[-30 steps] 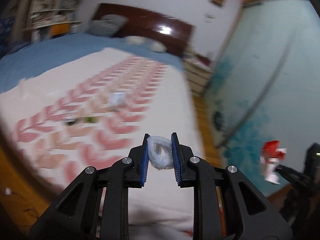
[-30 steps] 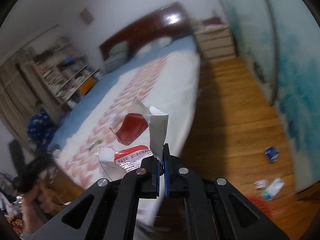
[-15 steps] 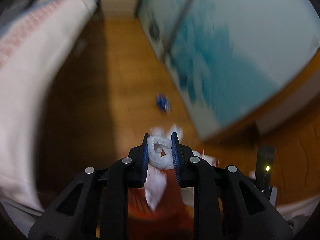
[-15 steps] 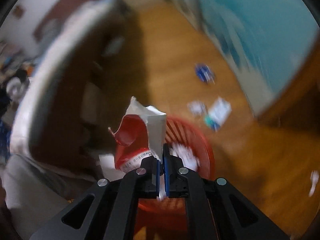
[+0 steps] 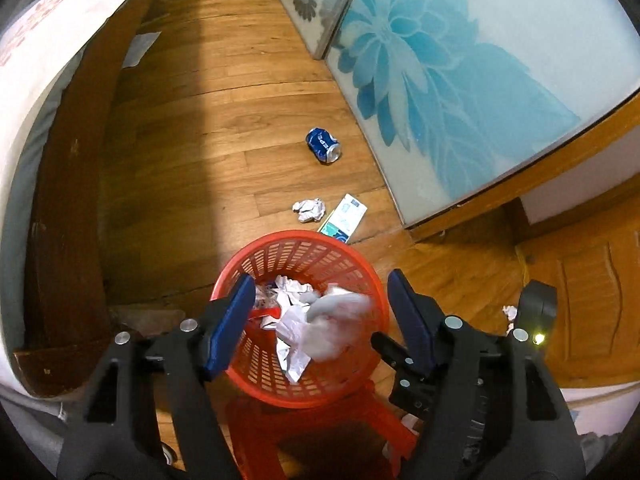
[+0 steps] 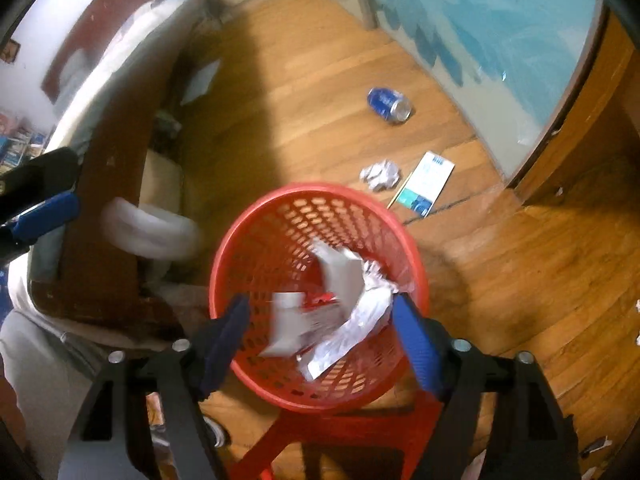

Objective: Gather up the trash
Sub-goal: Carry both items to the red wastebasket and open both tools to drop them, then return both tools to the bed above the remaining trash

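Note:
A red plastic basket [image 5: 296, 248] [image 6: 256, 240] stands on a red stool [image 6: 340, 432] and holds crumpled paper. My left gripper [image 5: 320, 320] is open above it; a blurred white wad [image 5: 332, 320] falls between its fingers. My right gripper [image 6: 320, 332] is open above the basket; the red and white wrapper [image 6: 304, 316] drops inside, blurred. A white ring-shaped wad [image 6: 148, 228] is in the air left of the basket, below the left gripper's blue fingers [image 6: 44, 216].
On the wood floor beyond the basket lie a blue can [image 5: 323, 146] [image 6: 389, 106], a crumpled paper ball [image 5: 308, 210] [image 6: 380, 174] and a flat white carton [image 5: 344, 218] [image 6: 426, 184]. The bed frame [image 5: 68, 200] is left, a glass sliding door [image 5: 460, 60] right.
Both grippers swung from the bed to above the red basket and opened. The white wad and the red wrapper left the jaws and are falling.

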### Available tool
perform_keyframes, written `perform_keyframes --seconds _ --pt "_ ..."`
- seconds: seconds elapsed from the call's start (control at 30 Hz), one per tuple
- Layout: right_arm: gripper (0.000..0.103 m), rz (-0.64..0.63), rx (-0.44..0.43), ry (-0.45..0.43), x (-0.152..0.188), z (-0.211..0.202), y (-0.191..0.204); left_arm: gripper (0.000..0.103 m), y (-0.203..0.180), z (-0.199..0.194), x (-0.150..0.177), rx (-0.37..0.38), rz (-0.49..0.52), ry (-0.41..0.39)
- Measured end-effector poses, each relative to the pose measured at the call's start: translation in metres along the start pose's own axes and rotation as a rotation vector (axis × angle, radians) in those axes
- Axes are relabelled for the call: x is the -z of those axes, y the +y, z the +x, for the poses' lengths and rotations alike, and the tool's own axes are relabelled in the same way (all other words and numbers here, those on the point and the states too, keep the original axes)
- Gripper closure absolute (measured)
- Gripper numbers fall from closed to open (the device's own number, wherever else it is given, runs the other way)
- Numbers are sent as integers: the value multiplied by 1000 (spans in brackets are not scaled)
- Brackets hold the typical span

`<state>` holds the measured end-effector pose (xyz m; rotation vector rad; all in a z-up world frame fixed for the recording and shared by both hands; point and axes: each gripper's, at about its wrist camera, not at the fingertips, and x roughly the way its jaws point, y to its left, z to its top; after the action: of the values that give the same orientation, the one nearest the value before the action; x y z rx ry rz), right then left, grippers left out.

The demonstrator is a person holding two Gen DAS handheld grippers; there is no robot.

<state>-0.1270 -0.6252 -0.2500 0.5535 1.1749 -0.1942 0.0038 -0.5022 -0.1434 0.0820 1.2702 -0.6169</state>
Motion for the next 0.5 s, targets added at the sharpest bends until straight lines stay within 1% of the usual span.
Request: perform_keyframes --seconds 0.1,0.2,0.3,0.4,0.5 --pt "29 10 -1 -2 -2 -1 0 34 0 -1 0 4 -8 -11" --pt "29 3 1 -14 -6 -5 4 34 3 -8 0 15 -23 -39" --pt "29 -13 1 -36 -12 -13 11 34 14 -25 -1 43 -65 -101" --pt "29 -38 10 -53 -17 -19 20 34 27 -58 1 46 -119 -227" --pt "29 -77 10 -66 -27 -25 42 34 41 -103 5 26 -118 -361"
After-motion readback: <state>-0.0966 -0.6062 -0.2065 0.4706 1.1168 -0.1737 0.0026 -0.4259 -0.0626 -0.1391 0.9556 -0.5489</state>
